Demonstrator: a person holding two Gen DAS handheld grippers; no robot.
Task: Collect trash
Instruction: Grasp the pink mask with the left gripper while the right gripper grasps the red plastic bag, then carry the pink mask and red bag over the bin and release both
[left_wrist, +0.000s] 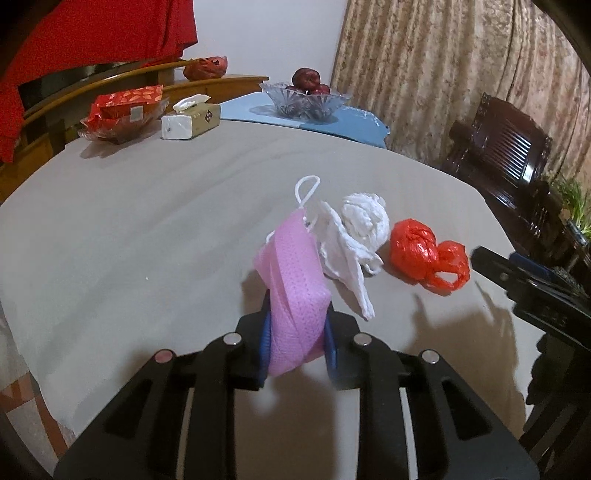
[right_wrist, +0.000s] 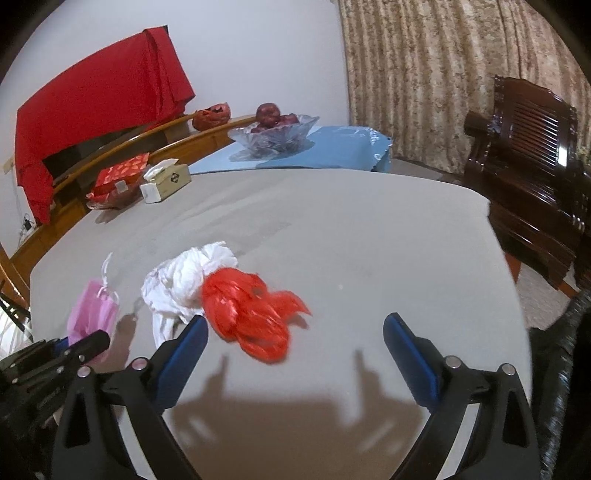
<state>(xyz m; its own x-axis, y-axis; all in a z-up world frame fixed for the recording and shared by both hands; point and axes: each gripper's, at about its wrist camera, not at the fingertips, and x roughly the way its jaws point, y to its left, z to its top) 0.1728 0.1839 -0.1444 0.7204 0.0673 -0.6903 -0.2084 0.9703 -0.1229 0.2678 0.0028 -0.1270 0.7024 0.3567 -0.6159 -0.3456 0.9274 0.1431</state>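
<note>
— Hand-held gripper first: what is each one doing?
— Left hand-held gripper (left_wrist: 297, 332) is clamped on a pink face mask (left_wrist: 291, 291), which stands up between its blue pads clear of the grey worktop (left_wrist: 147, 221). Right hand-held gripper (right_wrist: 295, 350) is spread wide with nothing between its fingers, low over the worktop (right_wrist: 351, 240).

— Start with the big things. How much room is on that worktop?
— A broad bare stretch of grey runs behind the trash to the far edge, and more lies to the right of the right hand-held gripper. The right edge curves away toward a dark wooden chair (right_wrist: 528, 147) standing just off it.

— And the far side?
— A glass fruit bowl (left_wrist: 304, 99) on a blue cloth (left_wrist: 351, 122), a tissue box (left_wrist: 192, 118) and a red packet (left_wrist: 125, 103) in a dish, all well apart from the trash.

— Now the trash itself?
— A crumpled white bag (right_wrist: 184, 280) lies touching a red plastic bag (right_wrist: 247, 314). The red one sits just ahead of the right hand-held gripper, nearer its left finger (right_wrist: 184, 350), whose tip is near the white bag's lower edge.

— Smallest thing?
— The mask's white ear loop (left_wrist: 306, 188), sticking up from its top.
</note>
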